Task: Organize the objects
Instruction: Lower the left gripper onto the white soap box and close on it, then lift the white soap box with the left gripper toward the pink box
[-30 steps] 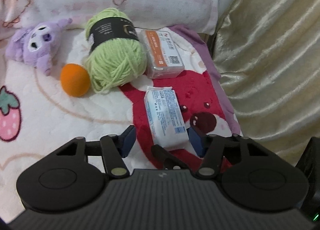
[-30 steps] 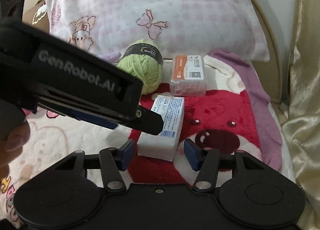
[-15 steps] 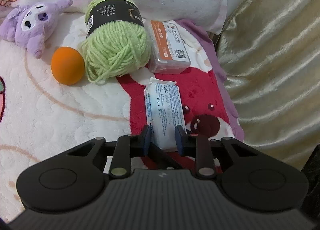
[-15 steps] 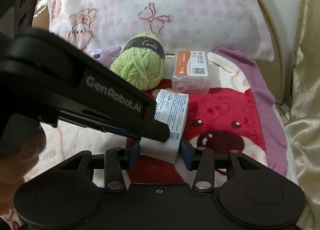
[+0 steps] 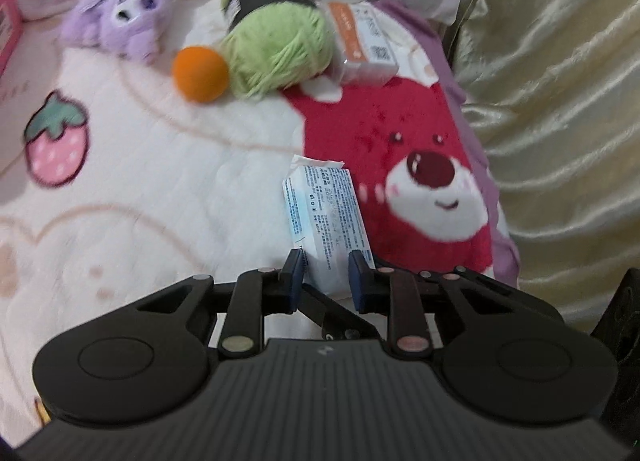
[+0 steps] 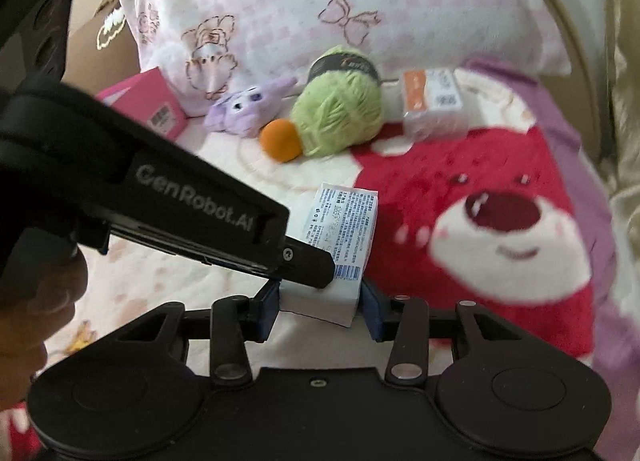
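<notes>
Left wrist view: tissue pack (image 5: pixel 326 217) is pinched by left gripper (image 5: pixel 326 275) for lifting. Right gripper (image 6: pixel 318 307) jaws are closing on the pack's near end, prob. for support

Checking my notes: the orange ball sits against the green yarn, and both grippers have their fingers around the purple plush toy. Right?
Not quite. The orange ball does sit against the green yarn, but both grippers' fingers are around the white packet, not the purple plush toy. Both wrist views show this.

Blanket (image 5: pixel 160 181) printed with red bear face (image 5: pixel 432 189) and pink strawberry (image 5: pixel 56 149); pink checked pillow (image 6: pixel 320 1) behind it; cream satin curtain (image 5: pixel 560 101) alongside
</notes>
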`<action>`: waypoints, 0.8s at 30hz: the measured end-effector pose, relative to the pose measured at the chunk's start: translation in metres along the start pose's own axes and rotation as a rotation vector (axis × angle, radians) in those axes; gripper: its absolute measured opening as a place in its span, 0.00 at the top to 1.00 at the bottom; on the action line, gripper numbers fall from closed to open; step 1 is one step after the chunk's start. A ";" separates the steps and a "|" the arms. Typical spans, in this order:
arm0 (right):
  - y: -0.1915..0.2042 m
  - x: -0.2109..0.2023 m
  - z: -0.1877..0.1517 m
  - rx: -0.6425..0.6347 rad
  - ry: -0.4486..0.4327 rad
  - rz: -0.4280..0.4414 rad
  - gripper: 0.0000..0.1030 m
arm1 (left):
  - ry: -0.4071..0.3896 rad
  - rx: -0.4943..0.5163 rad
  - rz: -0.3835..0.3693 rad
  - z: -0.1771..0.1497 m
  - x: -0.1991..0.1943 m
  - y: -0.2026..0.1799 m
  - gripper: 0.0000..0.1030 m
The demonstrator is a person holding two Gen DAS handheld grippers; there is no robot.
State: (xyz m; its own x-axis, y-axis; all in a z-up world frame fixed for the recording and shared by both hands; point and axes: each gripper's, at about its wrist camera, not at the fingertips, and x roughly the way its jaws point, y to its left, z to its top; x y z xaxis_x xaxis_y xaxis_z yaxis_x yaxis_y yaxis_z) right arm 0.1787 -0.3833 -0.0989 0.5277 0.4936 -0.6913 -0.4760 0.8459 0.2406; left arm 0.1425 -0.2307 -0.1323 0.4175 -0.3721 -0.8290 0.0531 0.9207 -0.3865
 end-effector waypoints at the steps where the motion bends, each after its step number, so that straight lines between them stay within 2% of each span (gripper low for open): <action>1: 0.001 -0.001 -0.002 0.000 0.005 0.006 0.53 | 0.004 -0.004 -0.001 -0.002 -0.001 0.002 0.78; 4: 0.002 -0.003 -0.003 0.012 0.028 0.030 0.52 | 0.017 -0.039 -0.022 -0.007 -0.002 0.012 0.78; 6: -0.001 -0.004 -0.001 0.031 0.032 0.048 0.48 | 0.024 -0.060 -0.018 -0.008 -0.002 0.016 0.73; 7: -0.001 -0.005 0.000 0.025 0.036 0.055 0.45 | 0.041 -0.072 -0.014 -0.009 0.000 0.019 0.67; 8: 0.001 -0.007 0.000 0.014 0.031 0.052 0.40 | 0.047 -0.080 -0.011 -0.009 0.001 0.020 0.66; 10: 0.005 -0.010 -0.001 -0.015 0.016 0.039 0.40 | 0.022 -0.092 -0.013 -0.008 0.000 0.023 0.66; 12: 0.004 -0.006 0.001 -0.016 0.025 0.036 0.40 | -0.035 -0.082 0.001 -0.007 -0.003 0.023 0.66; 15: 0.004 0.000 0.001 -0.005 0.031 0.022 0.40 | -0.108 -0.044 0.024 -0.006 -0.003 0.021 0.74; 16: 0.004 0.001 0.000 -0.003 0.032 0.017 0.41 | -0.109 -0.043 0.022 -0.005 -0.002 0.021 0.78; 18: 0.002 0.004 -0.002 0.019 0.039 0.007 0.49 | -0.111 -0.044 -0.005 -0.006 0.001 0.021 0.81; 21: -0.003 0.006 -0.003 0.054 0.045 0.007 0.52 | -0.093 -0.054 -0.029 -0.007 0.007 0.019 0.82; 24: 0.001 0.006 -0.005 0.045 0.033 -0.011 0.52 | -0.106 -0.039 -0.012 -0.009 0.008 0.014 0.81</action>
State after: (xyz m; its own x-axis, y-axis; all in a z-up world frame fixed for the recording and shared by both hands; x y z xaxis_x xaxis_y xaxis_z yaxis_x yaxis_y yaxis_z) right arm 0.1781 -0.3807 -0.1068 0.5086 0.4779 -0.7162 -0.4376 0.8599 0.2630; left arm 0.1386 -0.2216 -0.1484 0.5112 -0.3668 -0.7773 0.0241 0.9101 -0.4136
